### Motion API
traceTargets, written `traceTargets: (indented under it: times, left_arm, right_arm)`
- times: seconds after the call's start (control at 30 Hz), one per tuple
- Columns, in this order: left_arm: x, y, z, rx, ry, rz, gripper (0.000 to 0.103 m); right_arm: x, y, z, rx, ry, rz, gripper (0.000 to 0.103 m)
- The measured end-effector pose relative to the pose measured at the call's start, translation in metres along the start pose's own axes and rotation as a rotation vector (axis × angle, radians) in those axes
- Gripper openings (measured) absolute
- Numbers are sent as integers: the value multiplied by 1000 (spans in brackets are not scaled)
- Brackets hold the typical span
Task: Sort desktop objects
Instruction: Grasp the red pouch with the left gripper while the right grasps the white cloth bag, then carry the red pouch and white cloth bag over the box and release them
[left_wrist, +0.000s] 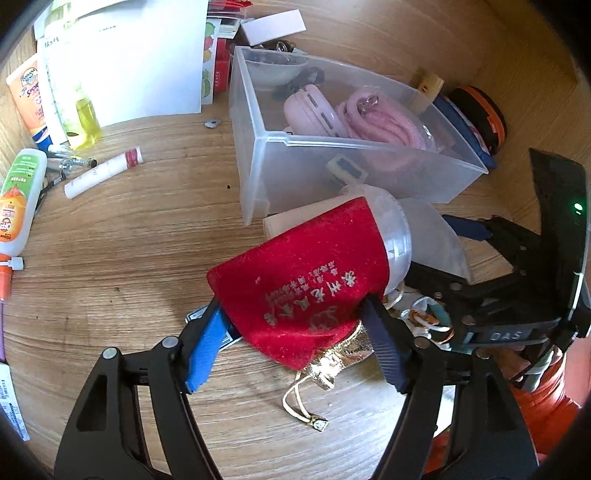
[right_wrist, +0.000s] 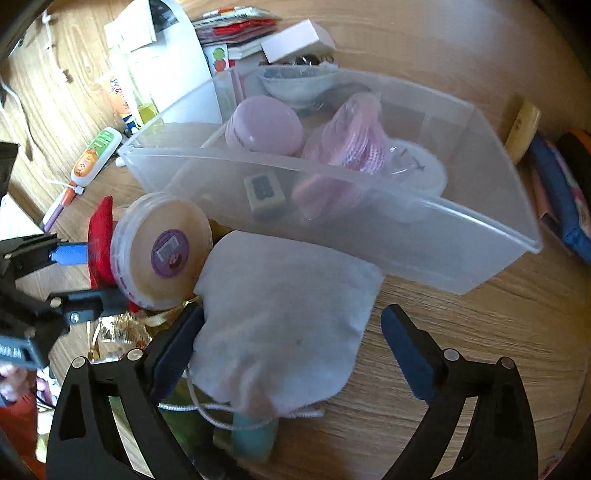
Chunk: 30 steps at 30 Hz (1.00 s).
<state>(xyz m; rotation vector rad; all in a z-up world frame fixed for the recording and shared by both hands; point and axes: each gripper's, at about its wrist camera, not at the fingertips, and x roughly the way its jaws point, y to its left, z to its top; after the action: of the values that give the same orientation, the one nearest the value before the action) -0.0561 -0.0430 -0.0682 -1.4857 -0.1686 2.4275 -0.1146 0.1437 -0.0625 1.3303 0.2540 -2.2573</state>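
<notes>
A red velvet pouch with gold lettering and a gold drawstring sits between the fingers of my left gripper, which is shut on it just above the wooden desk. The pouch also shows in the right wrist view, beside a round clear tub with a purple label. My right gripper is open around a white drawstring pouch lying on the desk. A clear plastic bin holding pink items stands just beyond; it also shows in the right wrist view.
Left of the bin lie a white tube, an orange-labelled bottle, a sunscreen tube, a yellow bottle and papers. A dark blue case lies right of the bin.
</notes>
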Motion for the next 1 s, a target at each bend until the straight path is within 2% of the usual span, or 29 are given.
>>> traceTargets:
  times: [0.17,0.23,0.3,0.4,0.5,0.8,1.0]
  left_arm:
    - [-2,0,-1,0,-4,-18,57]
    - [-3,-1,-2,-1,-8,-15,52]
    - [-6,-2,-2,4,-13,-14,41]
    - [-12,-3,-2,10,-36,10,36]
    - [-19,-5,-3,15,-61,25,32]
    - [-45,-4,-1,17,-143,41,30]
    - [-63,-6,3,29,-195,37,30]
  right_arm:
    - [11,6,3,-8,-1,-21,94]
    - [10,8,2,-14,-12,-21,87]
    - [7,8,1,-19,-21,-19,78]
    - [4,8,-1,-22,-37,-31,74]
    - [0,7,-2,-30,-58,-52,68]
    - [-14,-2,-9,-9,-120,-85,64]
    - [-40,-8,-7,8,-184,-106,64]
